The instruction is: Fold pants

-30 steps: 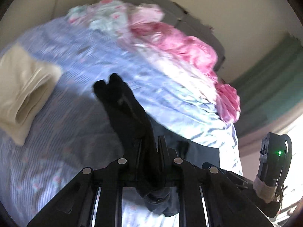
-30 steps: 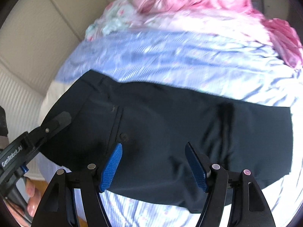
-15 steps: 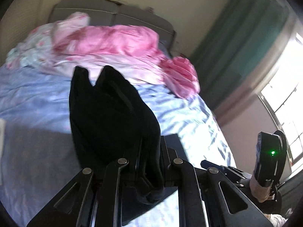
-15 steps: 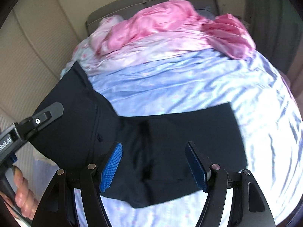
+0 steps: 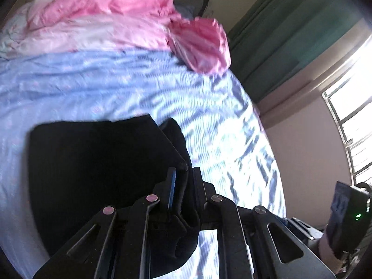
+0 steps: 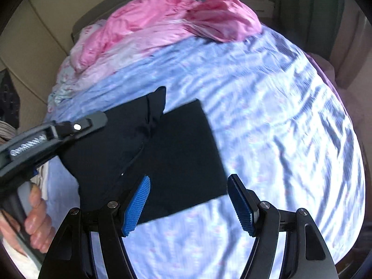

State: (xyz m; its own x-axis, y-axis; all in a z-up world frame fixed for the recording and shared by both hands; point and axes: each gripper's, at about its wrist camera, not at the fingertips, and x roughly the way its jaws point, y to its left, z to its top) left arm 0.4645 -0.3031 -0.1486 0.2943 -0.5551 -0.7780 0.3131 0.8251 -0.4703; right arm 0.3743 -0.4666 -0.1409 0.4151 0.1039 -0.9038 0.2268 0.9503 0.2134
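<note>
Pinching the black fabric pants (image 5: 97,174), the left gripper (image 5: 183,174) has its jaws clamped on a raised edge; the folded bulk spreads left of them on the blue striped bedsheet (image 6: 267,116). The right gripper (image 6: 188,200) hovers, blue pads apart, pants just ahead, and looks nearer the lower edge.

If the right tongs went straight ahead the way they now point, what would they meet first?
Most likely the black pants: the open right tongs aim at their near edge, with nothing visible between. Depth is hard to judge in this fisheye view; slightly lower, they would reach the blue bedsheet instead.
</note>
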